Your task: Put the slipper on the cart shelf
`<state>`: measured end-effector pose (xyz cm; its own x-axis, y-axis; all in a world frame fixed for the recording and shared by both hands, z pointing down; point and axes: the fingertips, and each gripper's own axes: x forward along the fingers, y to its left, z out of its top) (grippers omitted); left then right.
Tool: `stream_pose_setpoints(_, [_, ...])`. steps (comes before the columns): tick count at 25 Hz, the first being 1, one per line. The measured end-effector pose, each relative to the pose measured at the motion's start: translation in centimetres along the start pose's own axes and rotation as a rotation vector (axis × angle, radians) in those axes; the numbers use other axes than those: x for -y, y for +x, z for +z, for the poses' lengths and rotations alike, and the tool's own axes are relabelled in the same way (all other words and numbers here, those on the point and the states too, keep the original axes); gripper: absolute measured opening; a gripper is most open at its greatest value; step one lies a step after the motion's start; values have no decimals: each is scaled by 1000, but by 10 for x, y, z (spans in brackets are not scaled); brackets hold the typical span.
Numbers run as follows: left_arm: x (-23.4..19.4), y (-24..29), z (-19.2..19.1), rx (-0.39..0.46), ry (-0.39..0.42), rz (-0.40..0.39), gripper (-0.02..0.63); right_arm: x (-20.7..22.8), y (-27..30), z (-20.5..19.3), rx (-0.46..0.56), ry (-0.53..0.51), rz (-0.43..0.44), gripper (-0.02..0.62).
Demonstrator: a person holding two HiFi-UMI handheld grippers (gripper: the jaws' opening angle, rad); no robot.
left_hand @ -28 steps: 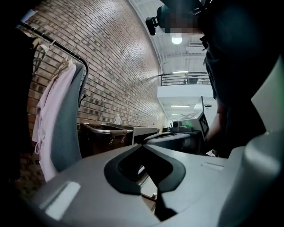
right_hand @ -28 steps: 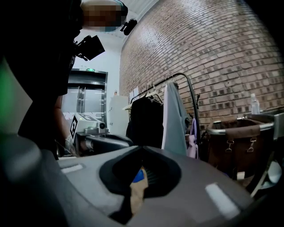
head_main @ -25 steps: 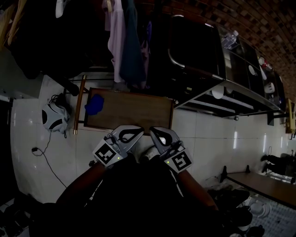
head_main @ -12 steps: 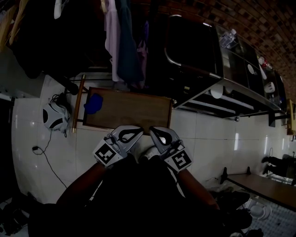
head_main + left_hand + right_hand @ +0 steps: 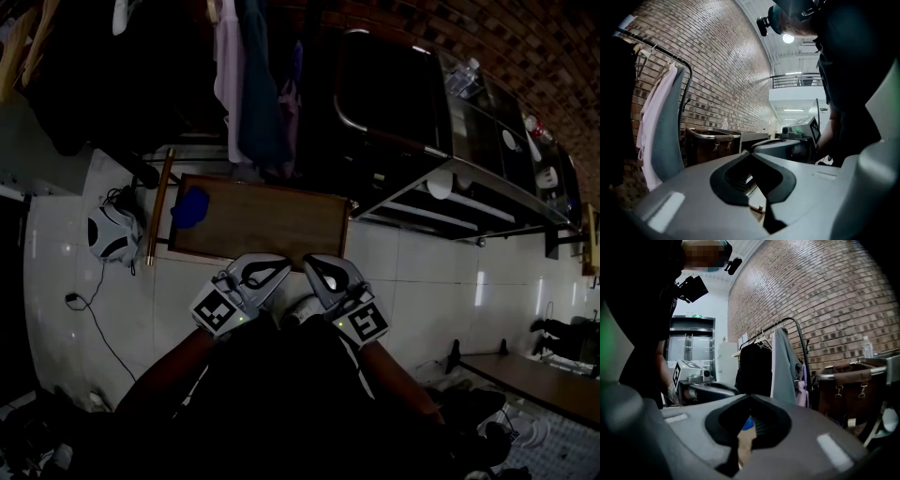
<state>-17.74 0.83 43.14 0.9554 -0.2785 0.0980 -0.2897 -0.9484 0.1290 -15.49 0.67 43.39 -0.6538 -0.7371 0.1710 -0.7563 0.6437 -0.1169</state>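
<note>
Your blue slipper [image 5: 190, 208] lies at the left end of the wooden board [image 5: 272, 225], which sits left of the cart [image 5: 441, 159]. It is too small and dark to tell its long axis or toe. Your left gripper [image 5: 265, 269] and right gripper [image 5: 325, 270] are closed and empty, where they were a second ago.

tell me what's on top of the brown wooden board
A blue item, likely the slipper, lies at the board's left end. The left gripper and right gripper hide its near edge.

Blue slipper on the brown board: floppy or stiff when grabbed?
Probably floppy and light: the blue slipper looks lumpy and rounded, like soft fabric. Unlikely to roll or tip: it lies low on the brown board, near its left edge.
</note>
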Motion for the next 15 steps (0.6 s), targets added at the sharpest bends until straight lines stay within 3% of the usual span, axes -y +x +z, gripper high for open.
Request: stream_pose_setpoints(15, [3,-6,0,1,9,-10,2,-8,1,2,3,-4,-6,2])
